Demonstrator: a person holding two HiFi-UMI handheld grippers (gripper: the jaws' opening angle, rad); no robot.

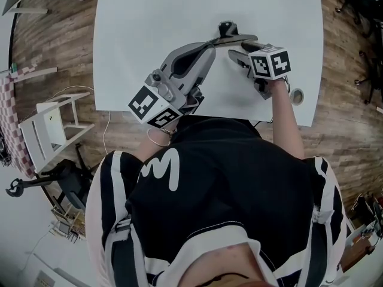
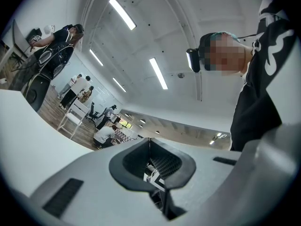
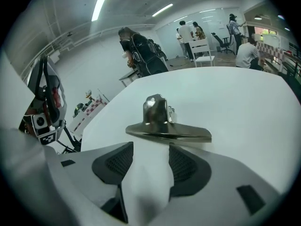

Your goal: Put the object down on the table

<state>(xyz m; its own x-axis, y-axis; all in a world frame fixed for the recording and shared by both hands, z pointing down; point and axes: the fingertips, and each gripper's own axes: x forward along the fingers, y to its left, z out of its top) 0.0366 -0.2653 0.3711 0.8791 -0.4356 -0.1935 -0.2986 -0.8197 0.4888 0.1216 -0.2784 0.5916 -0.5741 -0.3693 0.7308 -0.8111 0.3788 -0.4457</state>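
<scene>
My right tongs (image 3: pixel 150 150) apart and empty, metal clip (image 3: pixel 165 126) flat on the white table (image 3: pixel 235 102) just beyond them, my left tongs (image 2: pixel 149 147) closed, aimed up at the ceiling

A roll of tape (image 1: pixel 296 95) lies on the desk (image 1: pixel 149 17), close to its right front corner. Left of the desk, a white chair (image 1: pixel 51 127) stands on the wooden floor (image 1: pixel 66 52). A white cable (image 1: pixel 106 136) trails down from the desk's front edge. A checked cloth (image 1: pixel 7 118) lies farther left.
</scene>
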